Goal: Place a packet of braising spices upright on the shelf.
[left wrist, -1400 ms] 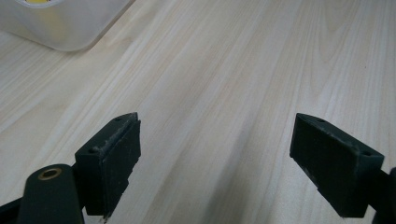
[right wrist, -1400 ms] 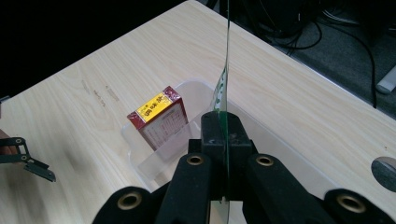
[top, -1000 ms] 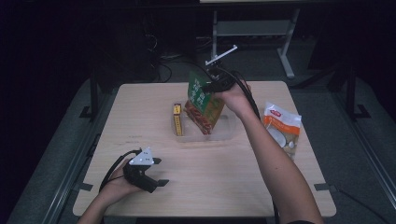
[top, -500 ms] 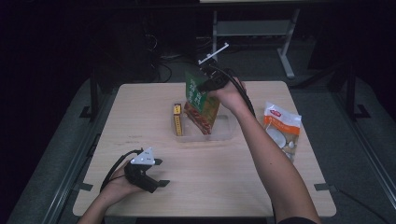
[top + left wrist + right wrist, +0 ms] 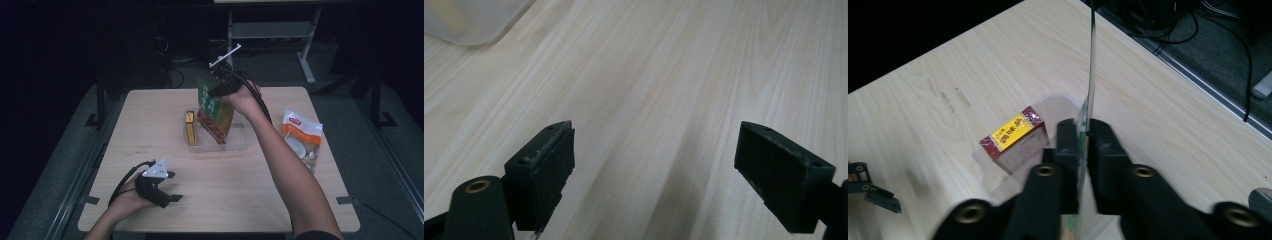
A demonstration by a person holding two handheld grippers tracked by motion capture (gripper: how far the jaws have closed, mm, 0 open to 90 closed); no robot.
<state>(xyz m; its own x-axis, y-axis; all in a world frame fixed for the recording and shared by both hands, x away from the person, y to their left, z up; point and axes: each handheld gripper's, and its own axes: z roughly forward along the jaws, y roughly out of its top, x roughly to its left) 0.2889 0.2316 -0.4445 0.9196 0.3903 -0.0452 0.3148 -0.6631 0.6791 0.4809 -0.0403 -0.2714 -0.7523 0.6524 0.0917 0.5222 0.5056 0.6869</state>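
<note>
A green and red snack bag stands upright with its bottom in a clear plastic tray at mid-table. My right gripper is at the bag's top edge. In the right gripper view the thin top seam runs between the jaws of the right gripper. Those jaws have just been opening and stand a narrow gap apart around the seam. A red and yellow box stands in the tray's left end. My left gripper rests open on the wood near the front left, with nothing between the jaws of the left gripper.
A white and orange snack bag lies near the table's right edge. The clear tray's rim shows below the right jaws, and a corner of the tray shows ahead of the left gripper. Dark floor, cables and a metal stand lie beyond the far edge.
The right hand has shifted slightly at the bag's top, and the bag stays upright in the tray. The left hand has not moved.
</note>
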